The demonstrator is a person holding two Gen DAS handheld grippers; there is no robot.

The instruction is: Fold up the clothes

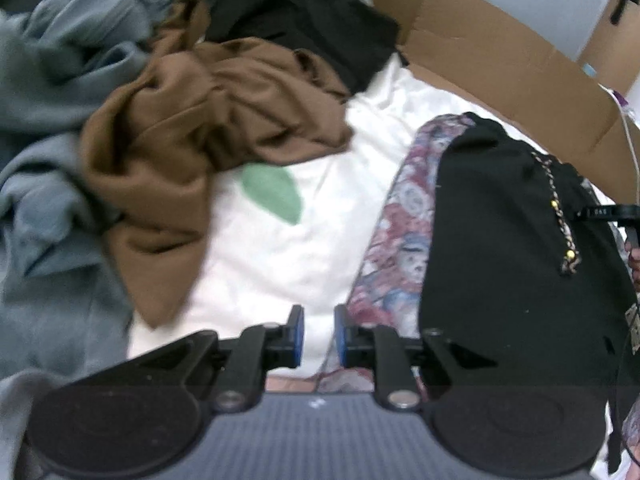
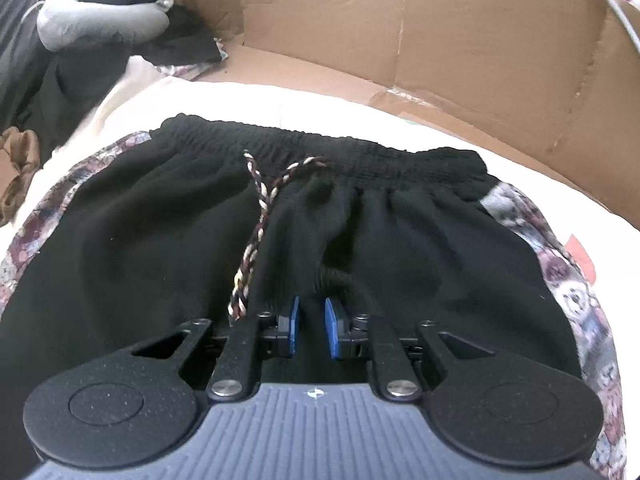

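Observation:
Black shorts [image 2: 152,240] with patterned side stripes [image 2: 572,292] and a braided drawstring [image 2: 256,220] lie flat on a white sheet [image 2: 320,108], waistband away from me. My right gripper [image 2: 311,320] hovers low over the shorts' middle, jaws slightly apart, nothing between them. In the left wrist view the shorts [image 1: 500,240] lie to the right with the patterned stripe [image 1: 404,232] beside them. My left gripper [image 1: 319,324] is open and empty over the white sheet [image 1: 280,248], just left of the stripe's edge.
A brown garment [image 1: 192,128], a grey-blue garment [image 1: 48,120] and a black garment [image 1: 320,28] are piled at the left and back. A cardboard box wall [image 2: 440,32] rises behind the sheet. A grey pillow [image 2: 92,20] lies at the far left.

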